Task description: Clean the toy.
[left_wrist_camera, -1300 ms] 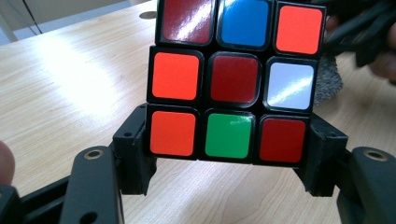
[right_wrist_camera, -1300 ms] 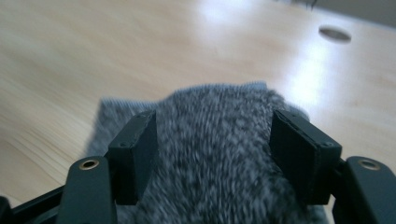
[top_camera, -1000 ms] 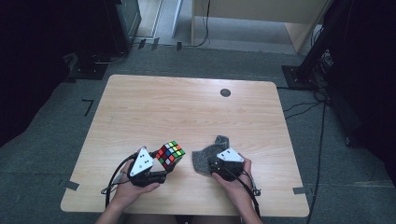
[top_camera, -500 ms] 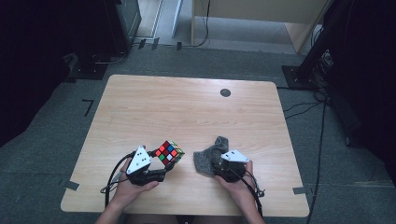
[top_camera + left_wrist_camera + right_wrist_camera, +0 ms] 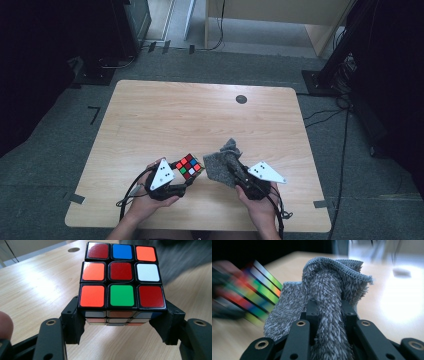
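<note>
A colour-scrambled puzzle cube (image 5: 188,167) (image 5: 121,277) is held just above the table near its front edge, with my left gripper (image 5: 186,179) (image 5: 122,326) shut on its two sides. To its right my right gripper (image 5: 235,172) (image 5: 327,312) is shut on a bunched grey cloth (image 5: 223,161) (image 5: 329,290), which it has lifted off the wood. Its jaws have just been closing on the cloth. The cloth hangs close beside the cube; in the right gripper view the cube (image 5: 249,295) is a blurred streak at the left.
The light wooden table (image 5: 175,115) stretches away bare ahead of both hands, with a small dark round hole (image 5: 241,99) near its far right edge. Dark stands and cables sit on the grey floor around it.
The right gripper has closed on the grey cloth and raised it off the table, toward the cube. The left gripper and cube have barely moved.
</note>
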